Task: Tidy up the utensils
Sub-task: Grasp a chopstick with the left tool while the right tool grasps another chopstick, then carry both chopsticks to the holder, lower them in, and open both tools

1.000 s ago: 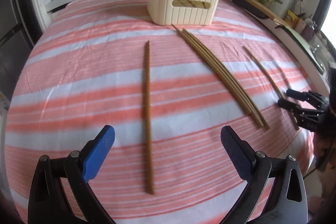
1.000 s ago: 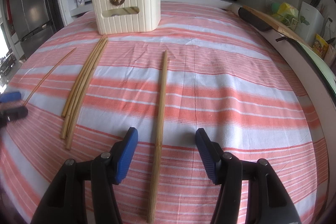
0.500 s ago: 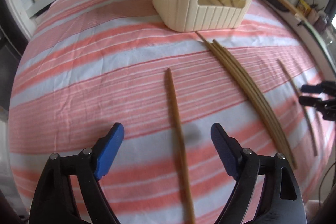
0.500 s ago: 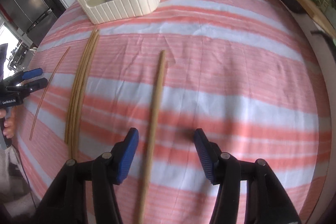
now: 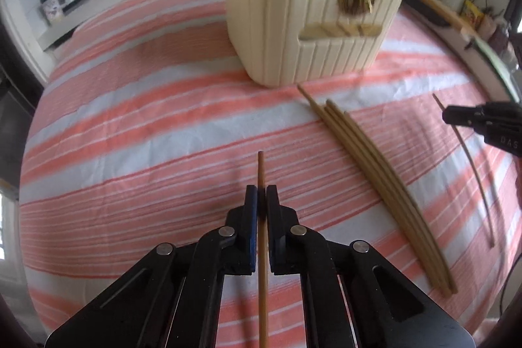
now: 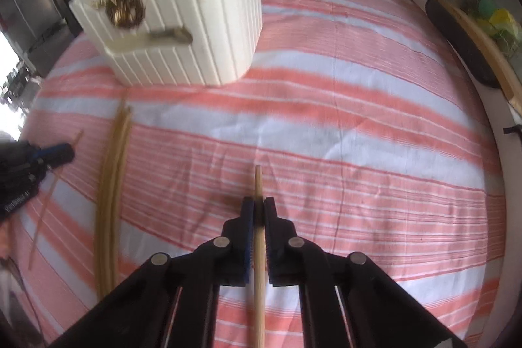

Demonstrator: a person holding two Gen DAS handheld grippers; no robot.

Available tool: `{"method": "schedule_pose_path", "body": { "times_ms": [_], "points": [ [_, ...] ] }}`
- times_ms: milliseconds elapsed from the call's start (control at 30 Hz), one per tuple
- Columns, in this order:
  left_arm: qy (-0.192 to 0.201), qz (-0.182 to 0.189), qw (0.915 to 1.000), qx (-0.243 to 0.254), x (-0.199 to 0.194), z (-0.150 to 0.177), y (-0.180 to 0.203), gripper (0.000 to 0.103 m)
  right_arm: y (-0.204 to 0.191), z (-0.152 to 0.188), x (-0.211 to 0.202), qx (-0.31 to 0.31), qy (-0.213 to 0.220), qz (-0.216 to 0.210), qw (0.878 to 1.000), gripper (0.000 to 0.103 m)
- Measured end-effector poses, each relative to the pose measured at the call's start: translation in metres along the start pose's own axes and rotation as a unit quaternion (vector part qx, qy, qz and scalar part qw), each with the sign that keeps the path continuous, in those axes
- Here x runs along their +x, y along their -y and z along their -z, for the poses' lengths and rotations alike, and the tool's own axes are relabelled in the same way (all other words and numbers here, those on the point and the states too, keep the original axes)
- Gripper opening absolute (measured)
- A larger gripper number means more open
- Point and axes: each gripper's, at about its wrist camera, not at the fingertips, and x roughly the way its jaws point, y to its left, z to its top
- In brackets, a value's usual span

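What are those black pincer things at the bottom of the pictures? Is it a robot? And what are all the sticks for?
There is no robot here. A person holds a black hand tool with a claw in each hand. Each tool carries a small camera looking along its claw, so one picture comes from the left hand and one from the right. On the pink-and-white striped tablecloth stands a cream ribbed plastic box, and near it lies a bundle of long wooden chopsticks. Both claws have just been closing. The left claw is now shut on a single brown wooden chopstick, and the right claw is shut on a paler wooden chopstick. The round, bent look comes from the wide lens.
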Motion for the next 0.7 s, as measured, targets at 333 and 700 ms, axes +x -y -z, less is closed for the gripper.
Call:
{"method": "schedule_pose_path", "body": {
  "times_ms": [333, 700],
  "points": [
    [0.171, 0.057, 0.9830, -0.036, -0.146, 0.017, -0.015, 0.004, -0.016, 0.021, -0.139, -0.019, 0.154, -0.051, 0.987, 0.006],
    [0.259, 0.077, 0.9616, -0.049, -0.220, 0.014, -0.022, 0.003, -0.044, 0.032, -0.217, -0.050, 0.277, -0.035, 0.959, 0.006]
  ]
}}
